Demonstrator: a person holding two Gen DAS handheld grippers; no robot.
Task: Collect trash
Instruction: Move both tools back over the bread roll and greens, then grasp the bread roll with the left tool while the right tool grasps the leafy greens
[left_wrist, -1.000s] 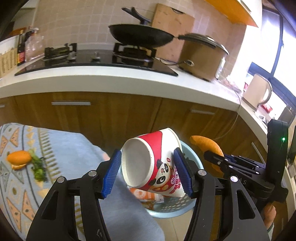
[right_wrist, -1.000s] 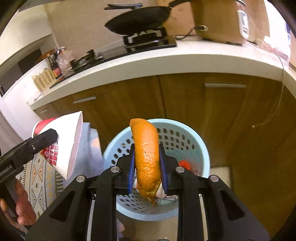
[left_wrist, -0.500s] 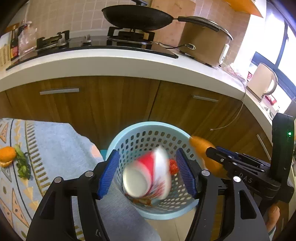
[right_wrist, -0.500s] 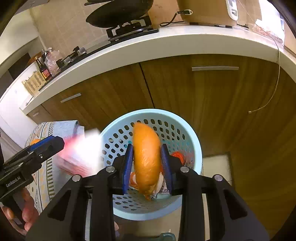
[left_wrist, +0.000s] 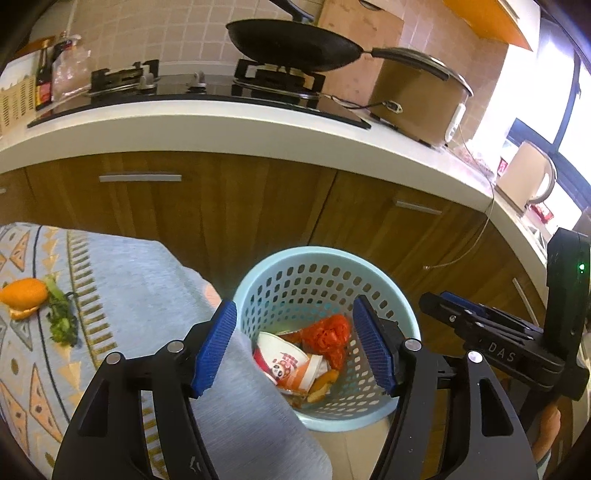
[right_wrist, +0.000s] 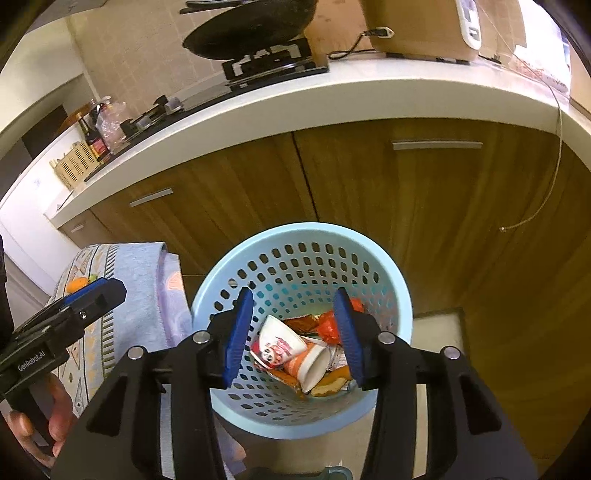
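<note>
So the trash is mostly where it belongs: the light blue basket (left_wrist: 325, 258) sits bottom centre of both views, on the floor in front of the wooden cabinets, and it's got a decent pile in it. There's the panda paper cup (left_wrist: 282, 363) lying on its side, another orange-and-white cup (right_wrist: 312, 365) next to it, a crumpled red bag (left_wrist: 328, 334) and some orange peel bits (right_wrist: 330, 384) at the bottom.

Both grippers hang right over the basket with nothing in them. The left gripper (left_wrist: 291, 350) has its blue fingers well apart and empty. The right gripper (right_wrist: 293, 338) is opening up, also with nothing between the pads, just the basket contents visible through the gap.

What's left, as far as I can see: over at the left edge of the left wrist view, on the patterned cloth (left_wrist: 122, 273), there's another orange peel (left_wrist: 24, 297) touching a scrap of green veg (left_wrist: 61, 319). I'd guess those go next. Can't see the rest of the cloth, so maybe more.
</note>
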